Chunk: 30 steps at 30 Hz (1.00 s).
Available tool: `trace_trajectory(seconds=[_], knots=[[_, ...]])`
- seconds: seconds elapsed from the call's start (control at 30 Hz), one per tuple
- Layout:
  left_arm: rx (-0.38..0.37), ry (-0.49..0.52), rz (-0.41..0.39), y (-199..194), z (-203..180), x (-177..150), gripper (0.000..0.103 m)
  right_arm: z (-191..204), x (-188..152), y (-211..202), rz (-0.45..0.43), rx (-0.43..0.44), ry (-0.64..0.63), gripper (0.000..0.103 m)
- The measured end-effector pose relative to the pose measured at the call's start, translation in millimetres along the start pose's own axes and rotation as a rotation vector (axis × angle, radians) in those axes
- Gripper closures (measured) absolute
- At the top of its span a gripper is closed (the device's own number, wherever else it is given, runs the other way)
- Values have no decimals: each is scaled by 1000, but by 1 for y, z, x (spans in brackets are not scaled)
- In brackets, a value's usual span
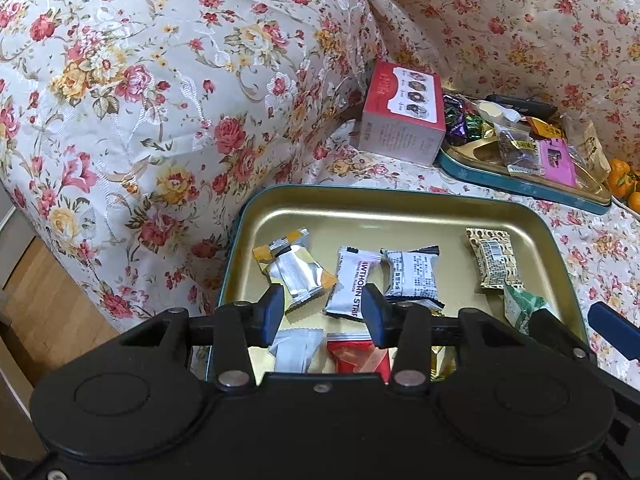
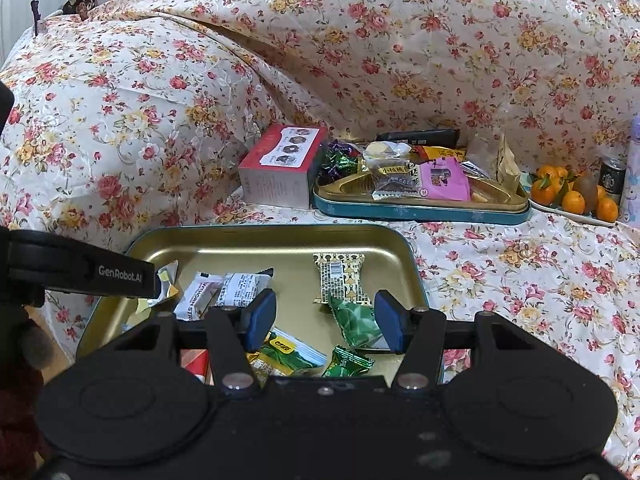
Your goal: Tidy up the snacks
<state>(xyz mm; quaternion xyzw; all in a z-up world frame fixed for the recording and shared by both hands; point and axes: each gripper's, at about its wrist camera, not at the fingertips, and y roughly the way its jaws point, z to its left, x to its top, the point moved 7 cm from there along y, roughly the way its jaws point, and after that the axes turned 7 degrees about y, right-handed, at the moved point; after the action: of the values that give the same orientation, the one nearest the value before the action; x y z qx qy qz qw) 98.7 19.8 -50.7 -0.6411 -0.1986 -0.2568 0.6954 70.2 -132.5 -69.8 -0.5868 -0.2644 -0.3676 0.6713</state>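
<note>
Gold-lined and teal-rimmed, a shallow tin tray (image 2: 408,256) lies on a surface draped in floral cloth (image 2: 520,280), and both grippers hover just above its near edge, angled downward into it.

Seen from the left wrist camera, the left gripper (image 1: 326,314) tilts steeply down over the tray's near left part. Its blue-padded fingers (image 1: 272,312) stand apart, released, with nothing pressed between them. Past the tips lie a white packet printed with "HAWTHORN" lettering (image 1: 350,284), a silver and orange packet (image 1: 294,272) to its left, a white packet with black ends (image 1: 412,274) to its right, and a gold patterned packet (image 1: 494,258) further right. Under the gripper, a plain white packet (image 1: 296,350) and a red packet (image 1: 360,358) show.

Seen from the right wrist camera, the right gripper (image 2: 324,320) points down less steeply over the tray's near right part. Its fingers (image 2: 388,322) are likewise spread and hold nothing; a green leafy packet (image 2: 356,320) lies in the tray between and beyond them, with a small green candy (image 2: 348,362) and a yellow and green packet (image 2: 288,354) nearer. The left gripper's black body crosses this view's left edge.

Further back sits a second teal tin (image 2: 420,210) heaped with assorted snacks, a red and white box (image 2: 280,168) touching its left side, and oranges (image 2: 572,200) on a plate to its right.
</note>
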Motion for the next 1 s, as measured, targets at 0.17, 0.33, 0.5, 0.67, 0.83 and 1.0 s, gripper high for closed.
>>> trace_trajectory(seconds=[0.17, 0.33, 0.5, 0.67, 0.83, 1.0], knots=[[-8, 10, 9, 0, -4, -1, 51, 0, 0, -1, 0, 0, 2, 46], [-7, 6, 6, -1, -4, -1, 51, 0, 0, -3, -3, 0, 5, 46], [-3, 2, 5, -2, -3, -2, 51, -1, -2, -6, -8, -1, 6, 46], [-2, 5, 7, -3, -4, -2, 51, -1, -2, -7, -10, -2, 5, 46], [-5, 8, 12, -1, -5, -2, 51, -1, -3, -9, -12, -3, 5, 46], [9, 5, 5, -1, -5, -3, 51, -1, -3, -9, -11, -3, 6, 46]])
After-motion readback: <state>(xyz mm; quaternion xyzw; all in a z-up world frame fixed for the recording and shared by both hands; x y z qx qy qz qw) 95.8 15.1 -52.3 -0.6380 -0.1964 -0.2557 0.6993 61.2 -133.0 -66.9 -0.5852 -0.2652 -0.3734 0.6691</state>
